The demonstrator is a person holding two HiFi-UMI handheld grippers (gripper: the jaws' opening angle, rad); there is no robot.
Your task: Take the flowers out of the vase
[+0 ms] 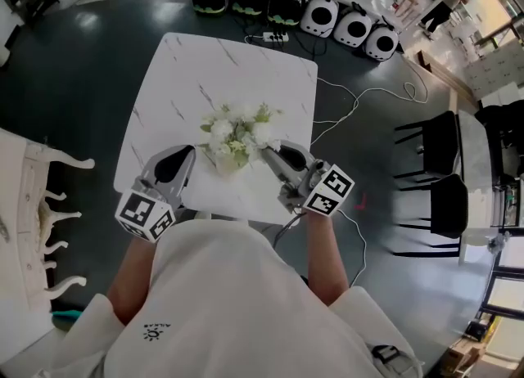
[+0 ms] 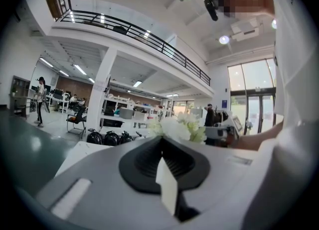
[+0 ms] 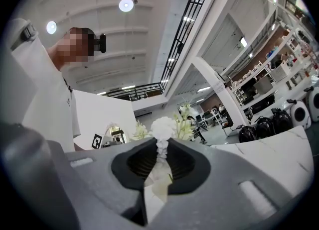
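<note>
White flowers [image 1: 237,135], vase seemingly hidden beneath

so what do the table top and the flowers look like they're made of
Table: smooth white marble-look top with thin grey veins; real stone or printed laminate, can't tell. Flowers: white blooms, pale green leaves, uniform and matte; possibly artificial fabric, not certain.

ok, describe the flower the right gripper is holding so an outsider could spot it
On the white marble table, a white-and-green bouquet stands near the person's edge. At its right side, one stem of small white blossoms is pinched in the right gripper's shut jaws, the only one gripped.
</note>
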